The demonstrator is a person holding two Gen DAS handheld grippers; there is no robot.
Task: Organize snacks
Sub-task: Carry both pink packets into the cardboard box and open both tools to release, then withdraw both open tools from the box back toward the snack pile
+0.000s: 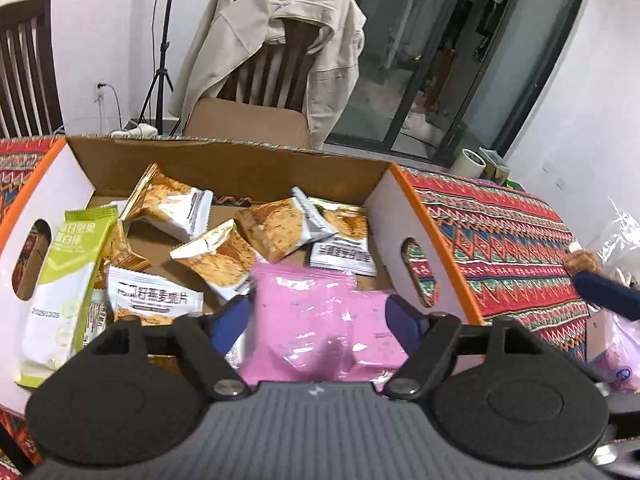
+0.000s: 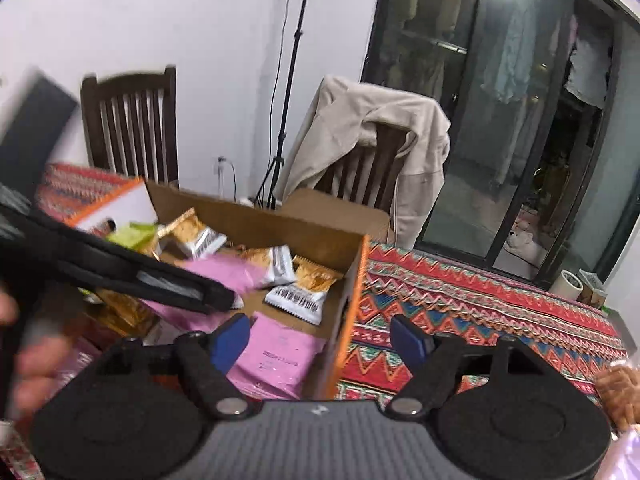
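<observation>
Two handheld grippers hovered over a snack box.

The left gripper [image 1: 316, 316] held its jaws spread around a pink packet [image 1: 320, 320] without pinching; the right gripper [image 2: 320, 338] gaped empty above the cardboard box [image 2: 352, 280], gold packets [image 1: 224, 256] lay beyond.

Blurred hand [image 2: 28, 364] at right-wrist view's left edge

The left gripper [image 1: 318, 320] is showing two dark blue fingertip pads [image 1: 230, 322] set on black linkage arms. Silver round screws are sitting at the arm pivots behind the pads. Two black rounded discs are flanking a grey ribbed body at the rear, which is bearing a small white mark. The right gripper [image 2: 320, 338] is wearing the same blue pads [image 2: 408, 340], black arms, silver screws and grey ribbed body.
</observation>
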